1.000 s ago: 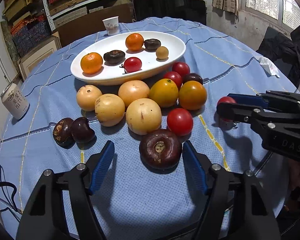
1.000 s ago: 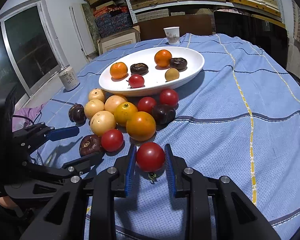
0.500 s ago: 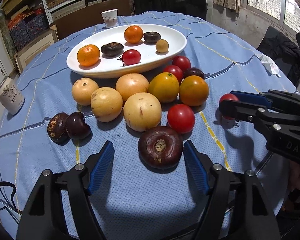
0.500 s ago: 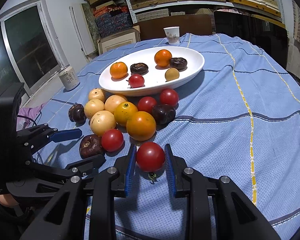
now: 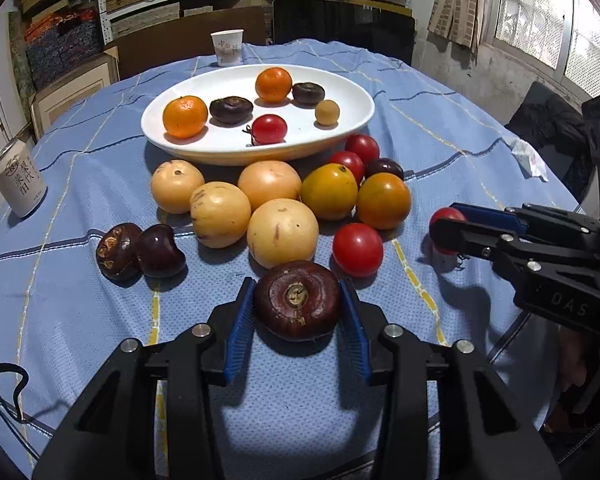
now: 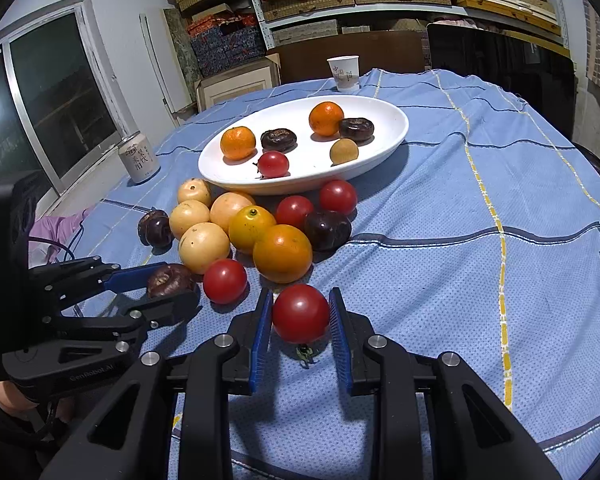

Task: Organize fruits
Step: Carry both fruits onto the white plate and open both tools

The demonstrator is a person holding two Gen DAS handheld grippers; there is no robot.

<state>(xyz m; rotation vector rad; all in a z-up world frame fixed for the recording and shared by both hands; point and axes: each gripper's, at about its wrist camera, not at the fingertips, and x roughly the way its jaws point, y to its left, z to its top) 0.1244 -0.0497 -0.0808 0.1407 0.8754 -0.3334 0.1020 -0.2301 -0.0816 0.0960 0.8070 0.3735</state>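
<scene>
Left claw [image 5: 296, 328] just closed, pads against dark brown fruit [image 5: 296, 300] on worktop [image 5: 460, 152], near white plate [image 5: 356, 92]. Right claw [image 6: 300, 336] clenched on red tomato [image 6: 300, 312]. Both round, smooth, probably bruisable; grip across middle, gently.

On white plate [image 5: 180, 148]: 2 oranges [image 5: 185, 116], 2 dark brown fruits [image 5: 231, 109], 1 red tomato [image 5: 269, 129], 1 small tan fruit [image 5: 327, 112].

On blue cloth [image 5: 100, 312] off plate: 4 pale yellow round fruits [image 5: 282, 232], 2 orange-yellow tomatoes [image 5: 383, 200], 4 red tomatoes [image 5: 357, 249], 4 dark brown or purple fruits [image 5: 297, 299].

Near cloth edges: 1 paper cup [image 5: 227, 47], 1 can [image 5: 19, 182], 1 crumpled tissue [image 5: 528, 159].
</scene>
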